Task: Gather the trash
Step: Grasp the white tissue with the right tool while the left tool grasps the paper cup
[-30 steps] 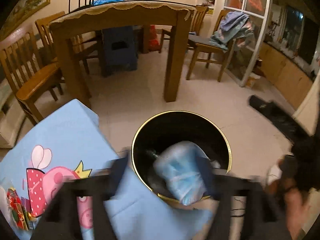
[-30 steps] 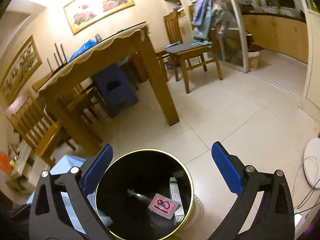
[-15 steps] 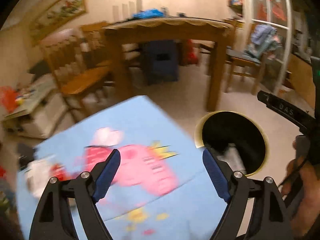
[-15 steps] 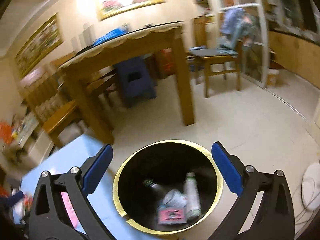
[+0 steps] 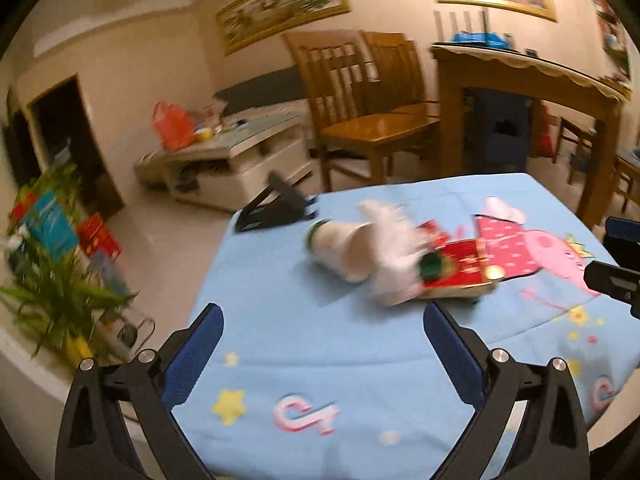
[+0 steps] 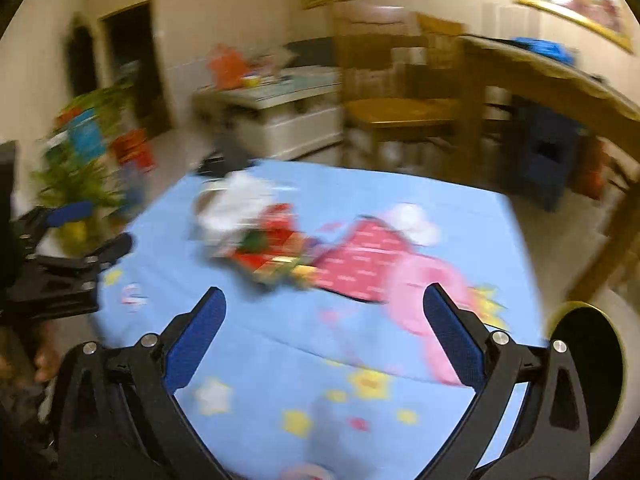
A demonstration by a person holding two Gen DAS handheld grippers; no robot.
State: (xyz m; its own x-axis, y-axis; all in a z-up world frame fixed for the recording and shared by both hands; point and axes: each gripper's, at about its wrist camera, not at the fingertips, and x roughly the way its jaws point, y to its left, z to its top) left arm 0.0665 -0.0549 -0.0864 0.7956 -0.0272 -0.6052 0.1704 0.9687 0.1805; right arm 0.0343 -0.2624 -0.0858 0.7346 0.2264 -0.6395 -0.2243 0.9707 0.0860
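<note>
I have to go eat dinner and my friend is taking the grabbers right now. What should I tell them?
Left gripper: jaws have just been opening, now wide, nothing between them.
Right gripper: open, empty.
Both point down at the blue cartoon tablecloth.
Trash left on the cloth, in one pile: a white cup lying on its side, crumpled white paper, a flat red box. The pictures are blurry, so there may be more in the pile.
The black bin with the gold rim is on the floor past the table's right edge. What is inside it cannot be seen.
Left to do: grab each piece and drop it in.
</note>
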